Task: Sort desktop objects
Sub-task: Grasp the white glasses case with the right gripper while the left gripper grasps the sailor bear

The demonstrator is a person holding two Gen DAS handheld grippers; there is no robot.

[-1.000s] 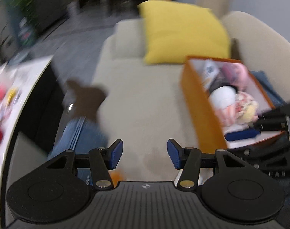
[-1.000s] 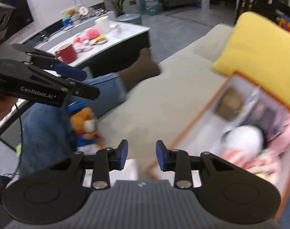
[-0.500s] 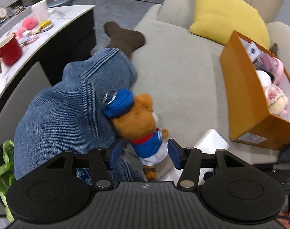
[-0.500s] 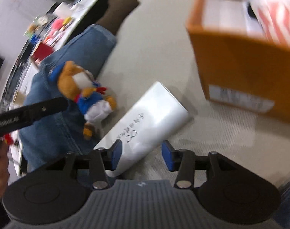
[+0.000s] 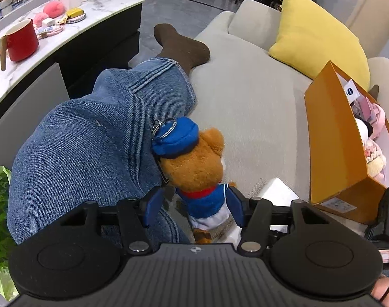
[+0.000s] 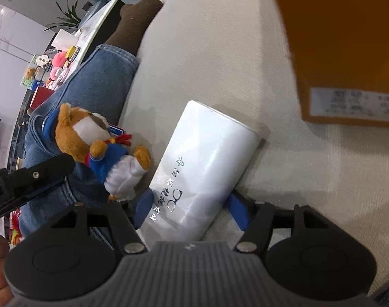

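Lower centre of frame: our left hand-held gripper (image 5: 194, 208) sat unclenched around the plush bear (image 5: 194, 168); the right hand-held gripper (image 6: 191, 211), jaws opening, straddled the white case (image 6: 204, 168).

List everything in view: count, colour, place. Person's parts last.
plush bear: 1, brown with blue cap and top, on sofa against jeans leg, between left tongs' pads
white case: 1, white, lying on sofa, between right tongs' pads
box: 1, orange, on sofa at right, holds plush toys
cushion: 1, yellow, sofa back
sofa: 1, beige
mug: 1, red, on white table
leg: 1, blue jeans, brown sock, on sofa
left tongs: open, around bear
right tongs: opening, around case
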